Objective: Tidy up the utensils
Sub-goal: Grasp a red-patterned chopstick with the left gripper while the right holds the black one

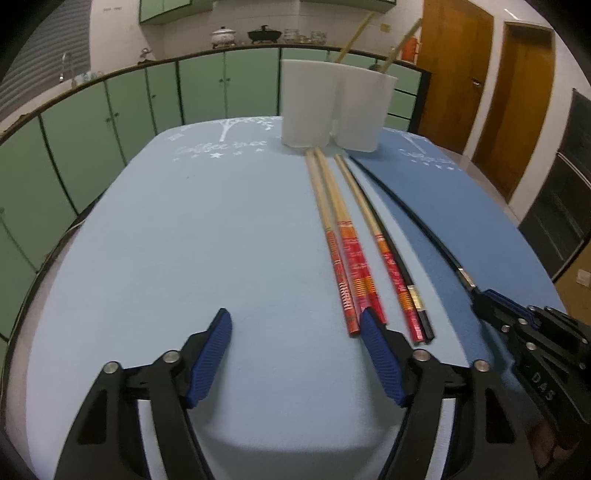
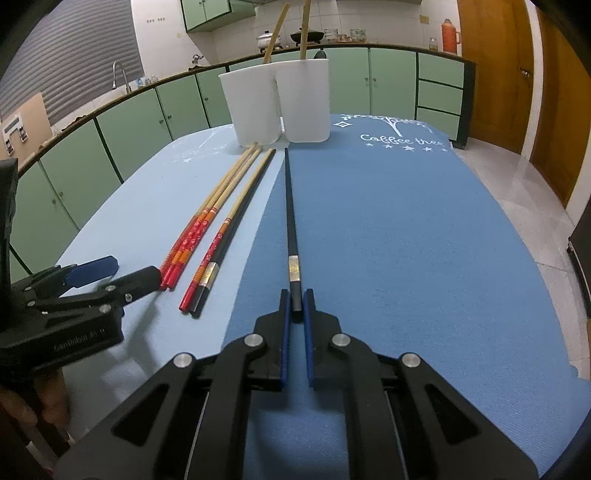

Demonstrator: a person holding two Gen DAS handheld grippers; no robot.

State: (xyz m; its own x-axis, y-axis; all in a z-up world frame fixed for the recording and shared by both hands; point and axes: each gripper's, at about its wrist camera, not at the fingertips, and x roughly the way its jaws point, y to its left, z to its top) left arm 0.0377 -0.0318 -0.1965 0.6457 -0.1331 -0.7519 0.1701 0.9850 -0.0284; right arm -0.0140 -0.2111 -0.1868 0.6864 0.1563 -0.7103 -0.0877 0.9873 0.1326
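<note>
My right gripper [image 2: 297, 295] is shut on the near end of a black chopstick [image 2: 290, 206] that lies along the dark blue mat [image 2: 406, 240]. In the left wrist view this gripper [image 1: 491, 302] and its black chopstick [image 1: 424, 221] sit at the right. My left gripper [image 1: 293, 317] stands open over the light blue mat [image 1: 184, 221] with nothing between its fingers. Its right finger is beside the near ends of three red-handled bamboo chopsticks [image 1: 332, 206] [image 2: 218, 195]. A second black chopstick [image 2: 216, 260] lies beside them. Two white cups [image 2: 253, 107] [image 2: 306, 99] stand at the far end, each with a bamboo stick [image 2: 275, 29] in it.
The table drops off beyond the mats on both sides. Green cabinets [image 1: 92, 122] and a counter with pots curve behind the cups. Wooden doors [image 1: 458, 74] stand at the far right. A hand [image 2: 51, 402] holds the left gripper's body at the lower left.
</note>
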